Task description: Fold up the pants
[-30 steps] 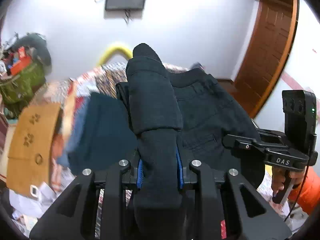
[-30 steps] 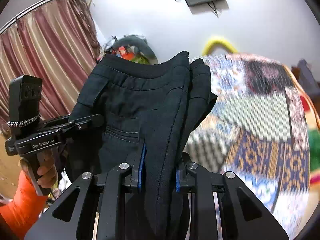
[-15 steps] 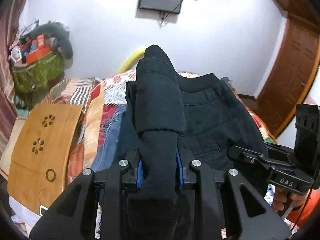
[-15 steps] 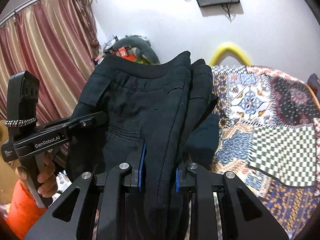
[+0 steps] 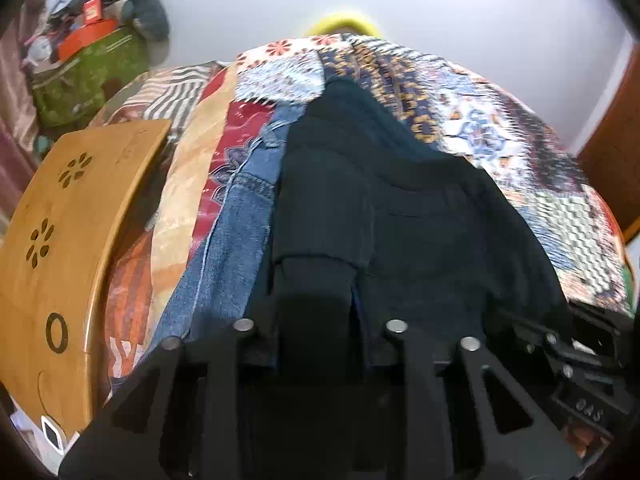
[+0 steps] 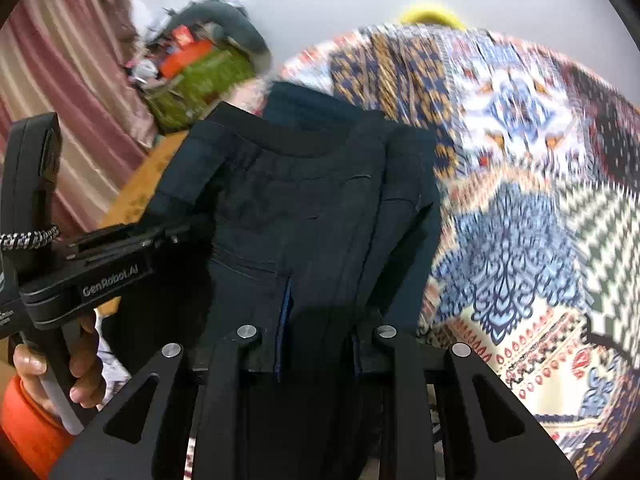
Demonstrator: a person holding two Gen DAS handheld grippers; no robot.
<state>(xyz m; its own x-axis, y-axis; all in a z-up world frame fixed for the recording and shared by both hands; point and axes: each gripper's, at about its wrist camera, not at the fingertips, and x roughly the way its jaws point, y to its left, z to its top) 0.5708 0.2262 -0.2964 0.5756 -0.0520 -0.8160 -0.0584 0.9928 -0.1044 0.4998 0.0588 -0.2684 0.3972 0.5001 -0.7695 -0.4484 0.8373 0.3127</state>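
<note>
- Dark navy cloth pants are held up over the bright patchwork bed cover, partly above blue denim jeans.
- Left gripper: jaws were just opening a bit, cloth between them.
- Right gripper: narrow, pinching pants.
- Both ends should be let down flat & even, w/ no bunching.

Dark pants are covering the left gripper fingertips, hiding whether its pads are pressing. Motion blur is smearing the patterned bedspread at right. At lower left, the frame edge is cutting off an orange sleeve.
</note>
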